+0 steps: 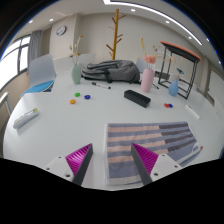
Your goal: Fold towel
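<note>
Seemingly unfolded so far, the grey-striped cloth towel (150, 140) lies flat on the white table (90, 120) while the claw (113, 160) hovers agape, empty.

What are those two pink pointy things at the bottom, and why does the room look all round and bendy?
Those are the pads on the two fingers of a gripper, a grabbing tool a person carries. The camera rides on it and looks forward through a very wide lens, which bends the room. The fingers are open and hold nothing. Just ahead of them a striped towel lies on a white table, waiting to be folded. Farther back are a grey bag, a pink vase and a black box.
</note>
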Demonstrator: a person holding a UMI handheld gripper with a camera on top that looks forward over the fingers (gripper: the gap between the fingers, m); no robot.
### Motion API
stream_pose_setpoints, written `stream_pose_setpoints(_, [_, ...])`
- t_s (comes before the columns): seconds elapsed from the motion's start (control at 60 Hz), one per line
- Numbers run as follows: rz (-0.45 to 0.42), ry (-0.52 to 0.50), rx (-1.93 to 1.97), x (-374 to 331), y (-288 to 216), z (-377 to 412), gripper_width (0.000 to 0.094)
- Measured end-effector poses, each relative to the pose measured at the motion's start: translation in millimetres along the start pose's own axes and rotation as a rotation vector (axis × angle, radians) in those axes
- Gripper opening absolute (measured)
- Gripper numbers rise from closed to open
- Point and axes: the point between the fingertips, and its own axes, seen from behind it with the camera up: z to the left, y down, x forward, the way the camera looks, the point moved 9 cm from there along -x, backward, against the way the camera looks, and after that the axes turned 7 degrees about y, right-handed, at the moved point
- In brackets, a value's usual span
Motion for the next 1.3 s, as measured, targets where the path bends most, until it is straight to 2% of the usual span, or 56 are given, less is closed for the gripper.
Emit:
stream_pose_setpoints(0.017, [0.005,-0.003,-0.003,1,2,1,0.0814])
stream_pose_setpoints(0.083, [-0.005,-0.030,0.018,5,1,4,0.0608])
stream_pose_setpoints(0.117, [0.000,-0.020,0.005,6,0,4,0.0379])
stream_pose_setpoints(0.133, [-0.001,-0.002,-0.006,6,-1,1,0.0236])
stream_pose_setpoints(0.15, [-0.006,0.034,-0.020,7,-2,-4,0.0038])
stream_pose_setpoints(0.183, [0.001,0.097,-0.029,8,-1,-12,0.0033])
stream_pose_setpoints(0.25, [0.030,0.112,-0.059,7,-2,-6,0.0029])
stream_pose_setpoints(0.367, [0.100,-0.009,0.070,-10,-17,10,0.0024])
stream_pose_setpoints(0.55, [0.044,-0.056,0.143,-49,-80,-24,0.0024])
stream_pose_setpoints(0.733, [0.014,0.022,0.160,-47,-104,-112,0.0026])
stream_pose_setpoints(0.983, [0.104,0.191,0.080,15,-41,-213,0.0029])
stream_pose_setpoints(1.05, [0.122,0.213,0.062,23,-27,-226,0.0058])
stream_pose_setpoints(1.083, [0.122,0.211,0.072,25,-24,-228,0.0160])
stream_pose_setpoints(1.1, [0.123,0.206,0.077,25,-24,-228,0.0262])
stream_pose_setpoints(1.117, [0.125,0.203,0.083,24,-23,-228,0.0405])
stream_pose_setpoints(1.15, [0.122,0.219,0.097,17,-23,-233,0.0759])
stream_pose_setpoints(1.167, [0.118,0.225,0.102,13,-24,-235,0.0869])
stream_pose_setpoints(1.2, [0.112,0.241,0.108,2,-26,-238,0.0789])
stream_pose_setpoints(1.217, [0.107,0.248,0.113,-5,-29,-239,0.0786])
stream_pose_setpoints(1.267, [0.094,0.246,0.130,-33,-34,-237,0.0857])
stream_pose_setpoints(1.3, [0.100,0.238,0.142,-57,-39,-234,0.0844])
